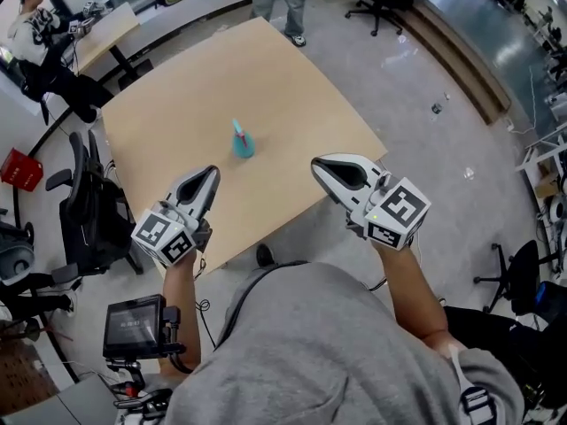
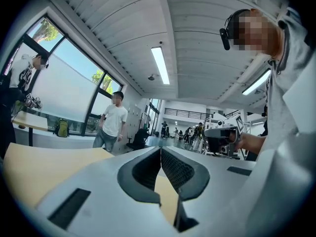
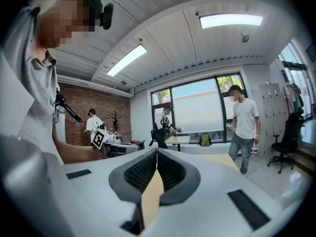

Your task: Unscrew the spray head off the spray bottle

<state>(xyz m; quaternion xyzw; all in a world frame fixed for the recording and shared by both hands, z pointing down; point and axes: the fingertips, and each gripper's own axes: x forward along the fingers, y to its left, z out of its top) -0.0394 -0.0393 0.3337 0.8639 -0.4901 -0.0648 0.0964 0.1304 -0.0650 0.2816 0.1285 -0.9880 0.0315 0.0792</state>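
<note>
Teal plastic spray bottle (image 1: pixel 242 142), cone-bodied, stands upright on the pale tan wooden tabletop (image 1: pixel 292 87). It sits ahead of both tools, roughly between the lines they point along, and well apart from either tip. Its spray head is on top; the detail is too small to read.

Left white 2-jaw gripper (image 1: pixel 211 173):
- Held over the near part of the tabletop, pointing toward the bottle from its near-left side.
- Jaws pressed together; in the left gripper view the dark ribbed pads (image 2: pixel 173 169) meet at the tips.
- Only tabletop shows through the slit below the pads, so nothing is pinched.

Right white 2-jaw gripper (image 1: pixel 319 163):
- Tip over the table's near edge, body and marker cube back over the grey floor.
- Points toward the bottle from its near-right side.
- Jaws pressed together, pads touching at the tips in the right gripper view, with nothing between them.

Surroundings:
- 1 standing person in a white T-shirt (image 3: pixel 244 127) is beyond the table's far side.
- 1 seated person (image 1: pixel 40 34) is at a far desk, off to the left gripper's side.
- 1 black office chair (image 1: pixel 93 211) is just left of the left gripper, beside the table.
</note>
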